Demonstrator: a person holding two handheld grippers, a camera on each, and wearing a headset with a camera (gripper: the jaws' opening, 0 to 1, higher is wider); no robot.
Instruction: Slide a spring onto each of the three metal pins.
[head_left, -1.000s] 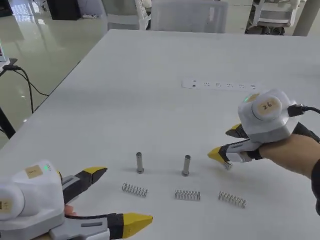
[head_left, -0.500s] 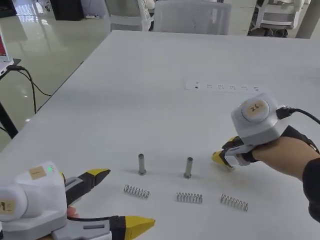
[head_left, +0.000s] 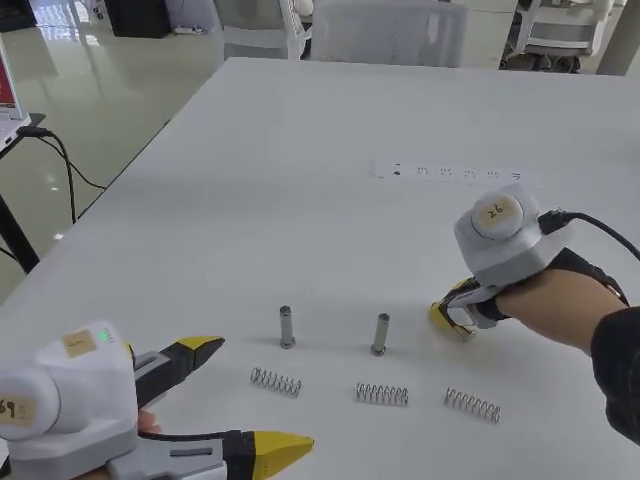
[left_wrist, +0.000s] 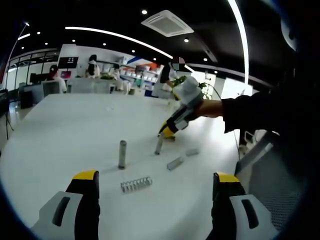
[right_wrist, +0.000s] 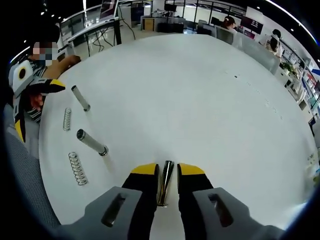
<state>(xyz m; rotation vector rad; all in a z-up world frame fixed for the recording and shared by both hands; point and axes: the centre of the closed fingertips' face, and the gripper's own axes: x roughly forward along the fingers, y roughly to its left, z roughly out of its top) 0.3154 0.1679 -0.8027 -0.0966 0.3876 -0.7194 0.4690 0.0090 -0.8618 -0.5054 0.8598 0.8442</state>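
Note:
Two metal pins stand upright on the white table, the left pin (head_left: 286, 327) and the middle pin (head_left: 381, 334). In front of them lie three springs: the left spring (head_left: 275, 381), the middle spring (head_left: 382, 394) and the right spring (head_left: 472, 404). My right gripper (head_left: 455, 316) is low on the table to the right of the middle pin. In the right gripper view it (right_wrist: 167, 169) is shut on the third pin (right_wrist: 164, 184). My left gripper (head_left: 248, 396) hangs open at the near left, short of the left spring (left_wrist: 136, 184), with nothing between its fingers.
A white power strip (head_left: 450, 173) lies flat in the table's far half. Grey chairs (head_left: 390, 30) stand beyond the far edge. A black cable (head_left: 590, 228) trails from the right gripper. The table's left edge (head_left: 110, 190) drops to the floor.
The right gripper's jaws, apart one second ago around the third pin, have shut on it. The left gripper has hardly moved. The camera has drifted slightly.

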